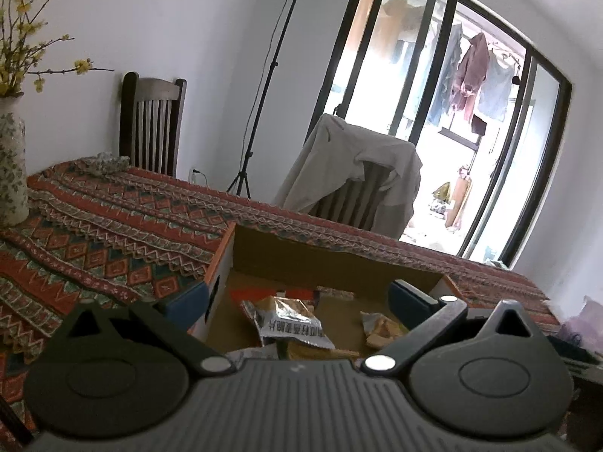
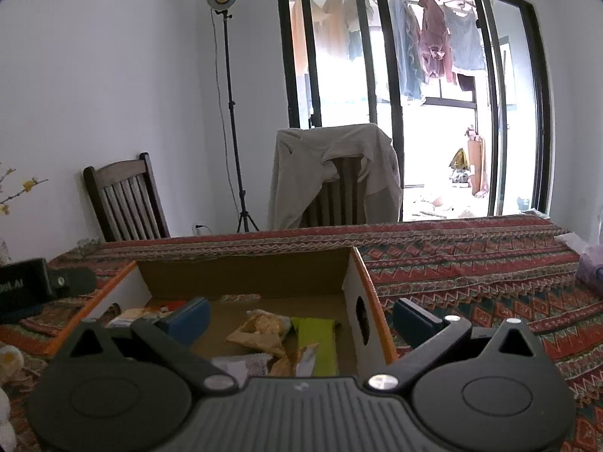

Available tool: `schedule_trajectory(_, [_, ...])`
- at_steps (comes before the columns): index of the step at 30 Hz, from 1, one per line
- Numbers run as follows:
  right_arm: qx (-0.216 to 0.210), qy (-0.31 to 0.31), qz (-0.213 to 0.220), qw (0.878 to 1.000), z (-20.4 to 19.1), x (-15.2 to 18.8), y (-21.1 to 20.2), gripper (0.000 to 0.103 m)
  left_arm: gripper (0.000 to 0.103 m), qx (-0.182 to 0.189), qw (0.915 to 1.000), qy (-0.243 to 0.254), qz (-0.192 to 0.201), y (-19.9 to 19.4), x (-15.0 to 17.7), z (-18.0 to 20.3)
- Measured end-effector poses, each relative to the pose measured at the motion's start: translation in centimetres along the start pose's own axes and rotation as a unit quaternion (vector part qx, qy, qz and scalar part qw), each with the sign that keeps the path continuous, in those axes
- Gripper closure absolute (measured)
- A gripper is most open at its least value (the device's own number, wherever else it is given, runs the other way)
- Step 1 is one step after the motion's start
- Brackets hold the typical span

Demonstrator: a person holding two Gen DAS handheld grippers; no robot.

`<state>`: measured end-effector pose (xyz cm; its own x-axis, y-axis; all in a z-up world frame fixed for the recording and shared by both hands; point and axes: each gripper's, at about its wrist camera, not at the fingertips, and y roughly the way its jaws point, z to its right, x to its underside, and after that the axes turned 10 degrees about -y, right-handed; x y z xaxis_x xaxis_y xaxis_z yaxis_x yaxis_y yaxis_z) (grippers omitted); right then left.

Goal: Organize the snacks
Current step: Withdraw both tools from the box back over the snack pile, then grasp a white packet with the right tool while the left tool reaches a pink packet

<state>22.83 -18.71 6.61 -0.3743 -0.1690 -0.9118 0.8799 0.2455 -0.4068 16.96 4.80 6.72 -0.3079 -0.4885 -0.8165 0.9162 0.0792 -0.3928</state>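
My left tool and right tool are both spread wide, holding nothing, hovering over the cardboard box on the bench. Snacks are inside the box: silver packet, tan packet, green packet. Behind the bench: two chairs, a jacket draped over one.

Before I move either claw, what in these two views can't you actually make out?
- Left wrist view: the near part of the cardboard box floor, hidden by the left claw body.
- Left wrist view: print on the silver snack packet, too blurred to read.
- Right wrist view: the packet in the box's left corner, blocked by a right claw finger.
- Right wrist view: black device, cut off at the left edge.
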Motion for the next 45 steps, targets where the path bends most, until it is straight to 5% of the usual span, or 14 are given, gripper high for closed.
schedule_trajectory(24, [-0.018, -0.024, -0.100, 0.995, -0.8, 9.3, -7.5, 0.000, 0.000, -0.028, 0.9962, 0.041, -0.072, -6.3, 7.0, -7.9])
schedule_trajectory(35, [-0.015, -0.025, -0.100, 0.995, -1.1, 9.6, -7.1, 0.000, 0.000, -0.023, 0.9972, 0.027, -0.066, -5.9, 8.1, -8.8])
schedule_trajectory(42, [-0.016, -0.045, -0.099, 0.994, -2.5, 9.0, -4.6, 0.039, 0.000, -0.019, 0.9971, 0.021, -0.070, -5.8, 8.2, -9.1])
schedule_trajectory(45, [-0.029, -0.047, -0.099, 0.994, -2.8, 8.7, -3.5, 0.071, 0.000, -0.018, 0.9970, 0.016, -0.073, -5.8, 8.1, -9.2])
